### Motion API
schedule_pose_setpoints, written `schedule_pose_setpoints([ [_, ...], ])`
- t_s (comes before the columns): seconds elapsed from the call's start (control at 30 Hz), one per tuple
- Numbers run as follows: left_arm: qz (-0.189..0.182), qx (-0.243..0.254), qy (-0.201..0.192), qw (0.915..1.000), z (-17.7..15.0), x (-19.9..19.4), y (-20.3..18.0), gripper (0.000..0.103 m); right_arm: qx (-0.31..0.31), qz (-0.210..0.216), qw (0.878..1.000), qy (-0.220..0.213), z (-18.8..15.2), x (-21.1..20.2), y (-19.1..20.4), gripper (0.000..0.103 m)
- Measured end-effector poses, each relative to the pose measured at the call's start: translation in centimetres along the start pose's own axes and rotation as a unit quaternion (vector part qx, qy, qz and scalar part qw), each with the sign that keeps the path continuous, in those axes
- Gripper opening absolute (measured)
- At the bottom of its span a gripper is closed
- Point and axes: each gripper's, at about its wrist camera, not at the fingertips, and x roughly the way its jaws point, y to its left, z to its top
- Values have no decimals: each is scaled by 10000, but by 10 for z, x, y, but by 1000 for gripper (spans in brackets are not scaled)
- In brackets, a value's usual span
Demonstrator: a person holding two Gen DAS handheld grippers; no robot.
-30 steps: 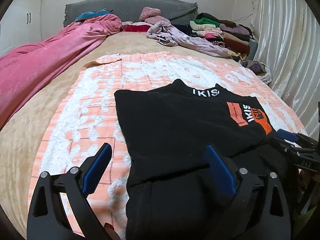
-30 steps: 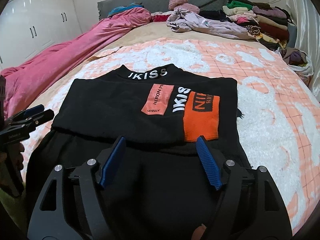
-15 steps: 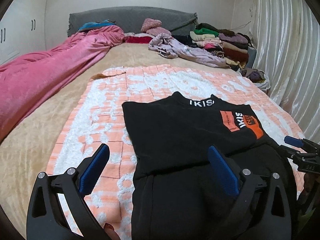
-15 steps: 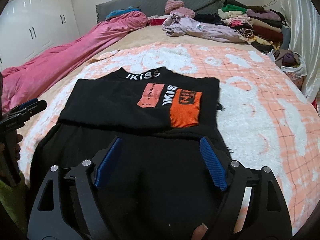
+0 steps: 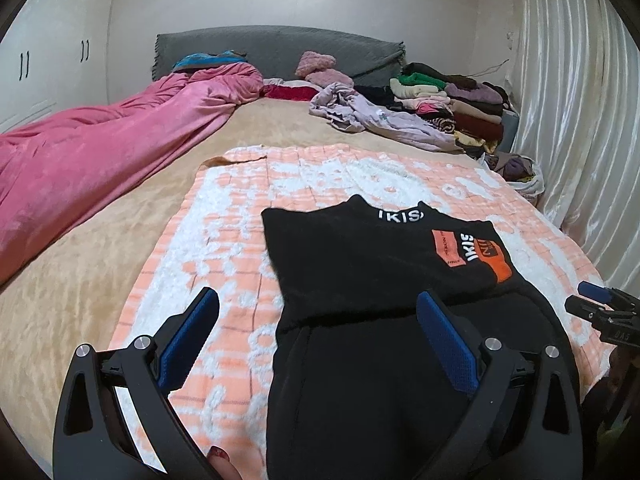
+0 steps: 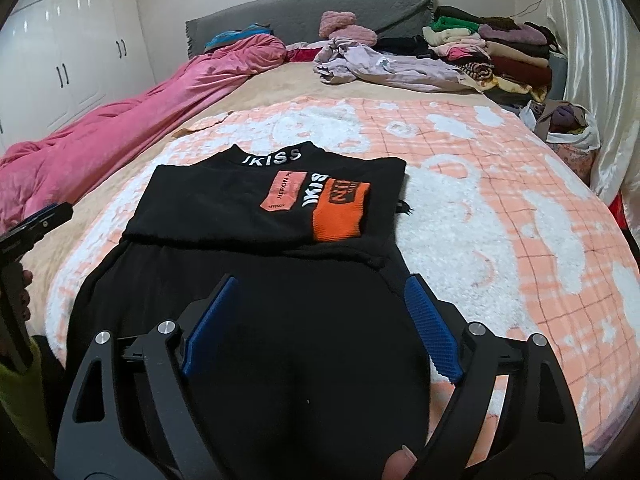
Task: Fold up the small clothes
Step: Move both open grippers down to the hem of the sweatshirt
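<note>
A black top [image 5: 372, 264] [image 6: 224, 204] with an orange patch and white "IKISS" lettering lies folded flat on an orange-and-white blanket [image 5: 224, 240] [image 6: 500, 208]. A second black garment [image 5: 360, 392] [image 6: 248, 320] lies spread just below it, nearer to me. My left gripper [image 5: 318, 312] is open and empty above that garment's left edge. My right gripper [image 6: 320, 292] is open and empty above its right part. Each gripper shows at the edge of the other's view.
A pink duvet [image 5: 100, 152] runs along the bed's left side. A loose lilac garment [image 5: 372, 116] and a stack of folded clothes [image 5: 452, 104] lie near the grey headboard [image 5: 272, 48]. A white curtain [image 5: 580, 120] hangs on the right.
Both grippers have drawn back and up from the black clothes, so more of the bed shows. Both stayed open and empty. The clothes have not moved.
</note>
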Motion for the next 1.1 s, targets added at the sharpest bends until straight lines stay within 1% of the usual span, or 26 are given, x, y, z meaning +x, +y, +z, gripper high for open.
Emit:
schedule_pose_setpoints([
  [0.2,80,-135,139,9998,-15,-16,12,99,-55,29,10000,67,-10,-8,-3,79],
  [0.3,7,-206,326,9993,-30,-23,18,98,-125,43,9998,144,-18,-11,-4,79],
  [0.4,60,-226,596,9980,-50,-27,23,98,-140,46,9996,236,-29,-14,-6,79],
  [0.53,21,-343,1083,9935,-85,-27,30,98,-133,75,9988,455,-48,-13,-10,79],
  [0.63,-7,-402,1281,9909,-102,-27,30,97,-117,71,9980,613,-61,-10,-13,79],
  [0.77,-2,-369,1480,9883,-117,-23,26,97,-104,51,9969,775,-76,-9,-15,79],
  [0.8,11,-347,1500,9881,-118,-22,24,95,-98,30,9967,810,-80,-10,-16,79],
  [0.87,60,-287,1587,9869,-121,-17,20,86,-88,18,9964,849,-85,-12,-16,79],
  [0.97,144,-333,1769,9836,-127,-8,16,83,-131,-57,9962,858,-92,-16,-17,79],
  [1.0,132,-336,1806,9829,-129,-6,15,79,-129,-76,9962,859,-94,-16,-17,79],
  [1.07,201,-215,1771,9838,-133,-4,8,69,-92,-50,9962,860,-94,-16,-19,79],
  [1.1,185,-158,1731,9846,-133,-5,5,52,-84,-38,9962,866,-95,-16,-19,78],
])
